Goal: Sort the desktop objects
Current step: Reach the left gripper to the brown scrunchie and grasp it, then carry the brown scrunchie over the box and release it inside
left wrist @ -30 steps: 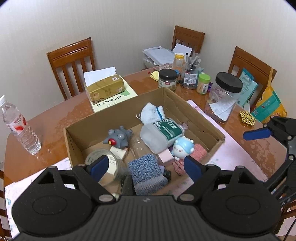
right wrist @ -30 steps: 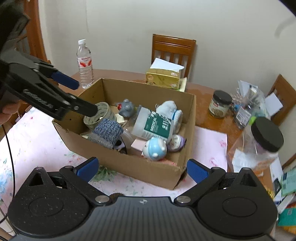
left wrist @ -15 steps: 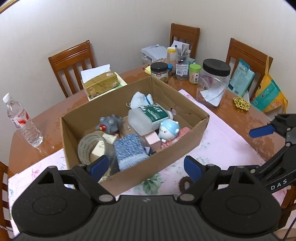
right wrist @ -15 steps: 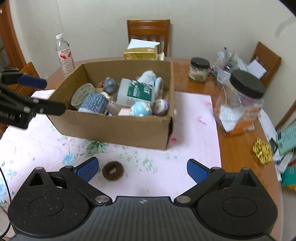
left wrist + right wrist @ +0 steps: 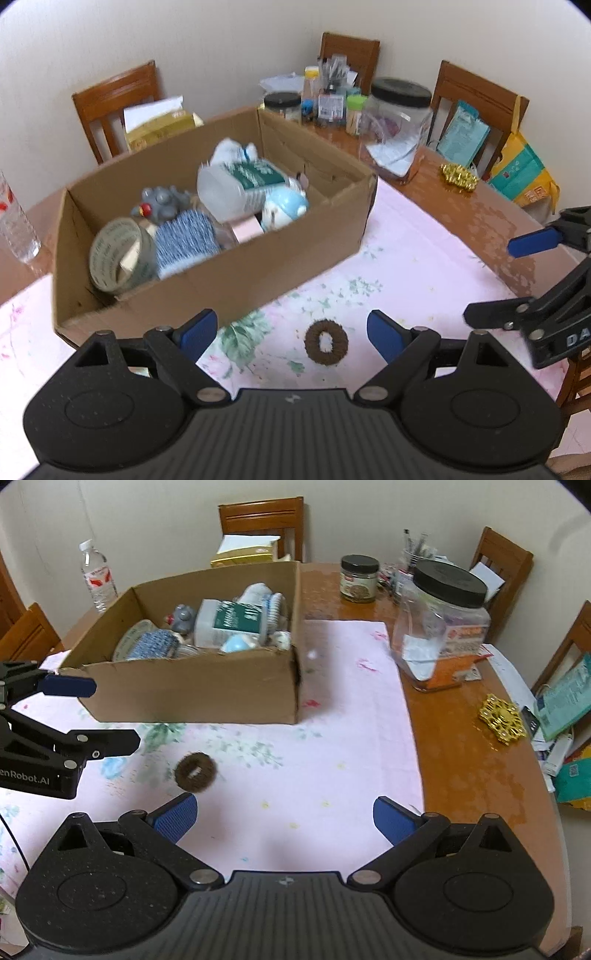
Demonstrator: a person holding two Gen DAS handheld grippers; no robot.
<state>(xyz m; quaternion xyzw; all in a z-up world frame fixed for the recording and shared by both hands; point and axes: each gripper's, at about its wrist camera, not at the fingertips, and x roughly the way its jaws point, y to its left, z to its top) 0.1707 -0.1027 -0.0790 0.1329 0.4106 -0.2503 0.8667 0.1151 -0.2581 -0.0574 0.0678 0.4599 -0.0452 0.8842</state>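
An open cardboard box [image 5: 258,266] stands on a pink floral cloth [image 5: 332,738]. It holds a tape roll [image 5: 118,258], a blue knitted piece [image 5: 184,240], a grey toy [image 5: 162,201], a clear bottle with a green label [image 5: 240,184] and a pale blue figurine [image 5: 282,210]. A brown fuzzy ring [image 5: 326,342] lies on the cloth in front of the box, just ahead of my left gripper [image 5: 291,330], which is open and empty. My right gripper [image 5: 284,818] is open and empty too, with the ring [image 5: 195,771] ahead of its left finger.
A large clear jar with a black lid [image 5: 441,624], a small dark-lidded jar [image 5: 359,578], a pen cup and papers crowd the table's far right. A gold ornament [image 5: 502,720] lies on bare wood. A water bottle [image 5: 96,576], a tissue box [image 5: 247,552] and wooden chairs ring the table.
Both grippers have drawn back from over the box and come down toward the cloth. The brown ring has come into view in front of them. Both stay open.
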